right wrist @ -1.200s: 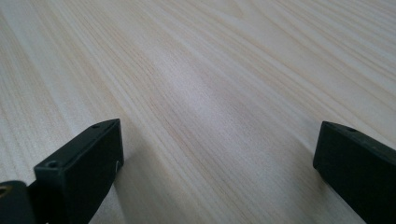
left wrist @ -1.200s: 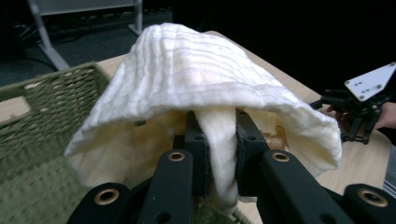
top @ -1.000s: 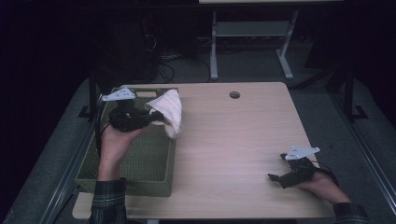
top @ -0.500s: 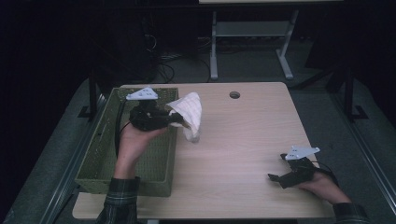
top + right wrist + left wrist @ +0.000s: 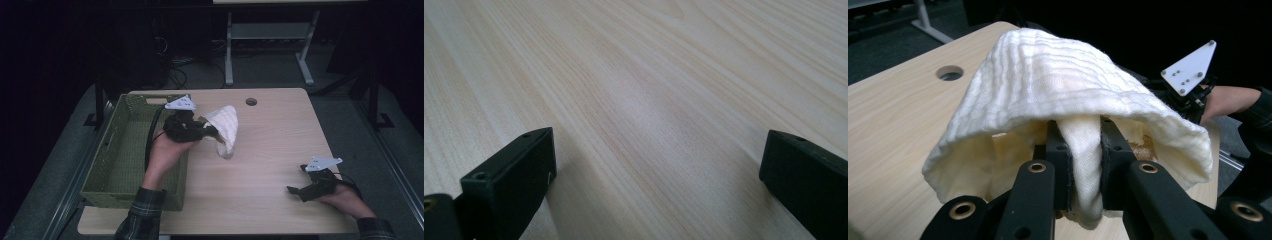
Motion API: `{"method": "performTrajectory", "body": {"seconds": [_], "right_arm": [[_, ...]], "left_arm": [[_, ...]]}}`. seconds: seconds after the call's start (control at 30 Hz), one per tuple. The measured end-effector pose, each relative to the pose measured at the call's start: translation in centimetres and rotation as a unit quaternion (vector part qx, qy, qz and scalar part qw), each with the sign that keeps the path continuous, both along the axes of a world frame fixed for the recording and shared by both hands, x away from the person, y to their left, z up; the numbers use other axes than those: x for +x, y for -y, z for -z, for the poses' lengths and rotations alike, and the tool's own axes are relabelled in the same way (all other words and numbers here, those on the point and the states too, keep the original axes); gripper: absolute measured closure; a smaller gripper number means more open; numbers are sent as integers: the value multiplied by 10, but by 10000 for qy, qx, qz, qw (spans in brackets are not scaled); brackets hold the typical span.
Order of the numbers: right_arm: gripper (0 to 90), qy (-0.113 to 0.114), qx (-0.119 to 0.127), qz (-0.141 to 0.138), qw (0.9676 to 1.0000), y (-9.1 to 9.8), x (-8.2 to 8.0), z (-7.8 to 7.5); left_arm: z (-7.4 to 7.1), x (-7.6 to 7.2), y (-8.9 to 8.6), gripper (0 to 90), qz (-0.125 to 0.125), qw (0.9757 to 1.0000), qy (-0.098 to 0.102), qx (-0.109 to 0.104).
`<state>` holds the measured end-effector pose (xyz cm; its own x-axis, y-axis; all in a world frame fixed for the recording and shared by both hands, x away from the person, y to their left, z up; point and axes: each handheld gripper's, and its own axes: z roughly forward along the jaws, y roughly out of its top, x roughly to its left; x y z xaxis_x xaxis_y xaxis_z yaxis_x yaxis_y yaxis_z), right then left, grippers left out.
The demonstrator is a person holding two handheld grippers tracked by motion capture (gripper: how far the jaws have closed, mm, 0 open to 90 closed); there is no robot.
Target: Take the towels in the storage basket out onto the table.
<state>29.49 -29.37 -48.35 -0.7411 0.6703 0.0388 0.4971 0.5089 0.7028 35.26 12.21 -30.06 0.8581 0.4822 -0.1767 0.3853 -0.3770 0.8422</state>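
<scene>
Cloth (image 5: 224, 129), white and crumpled, hangs just left of centre in the high view, above the wooden table (image 5: 270, 150) and just right of the green basket (image 5: 125, 155). The left gripper (image 5: 212, 132) pinches a bunched fold of it between its narrow jaws; the rest drapes over them. At lower right, the right gripper (image 5: 296, 190) rests on the table, jaws wide, nothing between them.

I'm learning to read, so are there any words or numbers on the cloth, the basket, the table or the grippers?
None: no words, numbers or signs can be read.
The white cloth is plain.
The green basket carries no label.
The wooden table is bare wood.
The left gripper and right gripper bear no writing.
</scene>
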Motion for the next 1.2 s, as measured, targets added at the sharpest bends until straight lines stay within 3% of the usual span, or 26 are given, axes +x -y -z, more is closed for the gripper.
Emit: {"method": "performTrajectory", "body": {"seconds": [0.47, 0.57, 0.8, 1.07, 1.2], "right_arm": [[11, -7, 10, 4, 10000, 0, 0, 0], [11, -11, 12, 6, 10000, 0, 0, 0], [11, -10, 11, 6, 10000, 0, 0, 0], [11, 0, 1, 2, 10000, 0, 0, 0], [11, 0, 0, 2, 10000, 0, 0, 0]], "left_arm": [[16, -2, 40, 786, 237, 9996, -35, 129], [22, -4, 52, 786, 346, 9991, -37, 251], [32, -5, 68, 786, 365, 9988, -69, 314], [51, -7, 86, 785, 409, 9970, -108, 654], [59, -8, 93, 785, 403, 9966, -151, 700]]}}
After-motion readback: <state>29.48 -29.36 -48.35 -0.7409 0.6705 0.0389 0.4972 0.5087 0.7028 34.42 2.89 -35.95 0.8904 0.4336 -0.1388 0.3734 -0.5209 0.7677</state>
